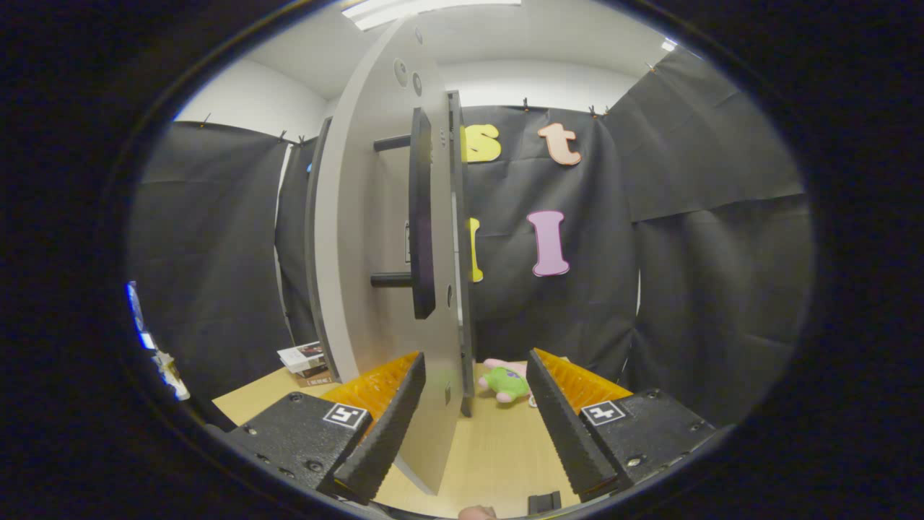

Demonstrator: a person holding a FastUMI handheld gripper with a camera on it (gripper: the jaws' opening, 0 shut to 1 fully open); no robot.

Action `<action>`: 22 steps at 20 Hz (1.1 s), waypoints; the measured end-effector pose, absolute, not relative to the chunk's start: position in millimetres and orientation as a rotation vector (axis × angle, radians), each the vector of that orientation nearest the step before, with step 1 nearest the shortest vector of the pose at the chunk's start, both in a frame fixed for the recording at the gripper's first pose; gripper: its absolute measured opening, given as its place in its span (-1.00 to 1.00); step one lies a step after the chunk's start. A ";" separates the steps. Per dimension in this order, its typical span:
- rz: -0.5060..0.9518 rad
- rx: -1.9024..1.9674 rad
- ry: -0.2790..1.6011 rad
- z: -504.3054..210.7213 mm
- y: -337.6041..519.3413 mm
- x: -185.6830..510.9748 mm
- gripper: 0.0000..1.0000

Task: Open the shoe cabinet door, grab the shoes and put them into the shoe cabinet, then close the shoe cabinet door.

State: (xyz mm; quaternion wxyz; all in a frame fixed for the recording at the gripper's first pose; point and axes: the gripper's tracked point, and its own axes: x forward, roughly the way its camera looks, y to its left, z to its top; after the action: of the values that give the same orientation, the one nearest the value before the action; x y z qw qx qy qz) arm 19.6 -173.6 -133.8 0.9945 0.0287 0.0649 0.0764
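While the gripper (473, 426) stands released at lower centre straddling the door (375, 253) edge, swing it wider using the handle (421, 217).

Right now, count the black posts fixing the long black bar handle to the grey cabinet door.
2: upper post and lower post, both beyond the open gripper.

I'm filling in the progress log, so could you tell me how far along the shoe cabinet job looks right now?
The cabinet door stands swung out, edge-on to the camera, so opening looks done or nearly so. The gripper is open, its fingers straddling the door's lower edge without pressing it, the dark bar handle above them. No shoes can be made out; a plush toy lies on the table beyond. Loading the shoes and closing the door look left.
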 end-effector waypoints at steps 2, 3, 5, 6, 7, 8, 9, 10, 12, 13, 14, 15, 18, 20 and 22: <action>0.157 0.026 0.129 -134.7 -161.5 17.7 0.87; 0.155 0.004 0.127 -136.0 -156.1 15.6 0.87; 0.151 -0.026 0.123 -136.2 -147.0 15.5 0.86; 0.150 -0.027 0.124 -136.8 -142.1 15.9 0.86; 0.154 -0.019 0.125 -137.0 -136.6 16.5 0.86; 0.162 -0.013 0.128 -134.8 -132.1 15.3 0.87; 0.170 -0.007 0.128 -134.5 -126.8 15.9 0.87; 0.176 -0.002 0.129 -135.3 -123.1 16.9 0.87; 0.188 0.000 0.130 -134.5 -112.6 17.9 0.86; 0.194 0.000 0.131 -134.0 -107.2 18.4 0.86; 0.200 -0.001 0.134 -135.4 -100.2 18.8 0.86; 0.207 -0.001 0.136 -135.4 -92.5 20.1 0.86; 0.228 -0.004 0.137 -136.2 -66.1 27.1 0.86; 0.257 -0.029 0.117 -135.4 -41.0 37.0 0.86; 0.305 -0.035 0.107 -143.1 -10.4 48.4 0.87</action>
State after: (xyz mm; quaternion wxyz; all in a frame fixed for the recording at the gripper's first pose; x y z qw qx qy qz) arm 48.4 -10.4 -143.1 0.9868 -0.0176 0.0533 0.1520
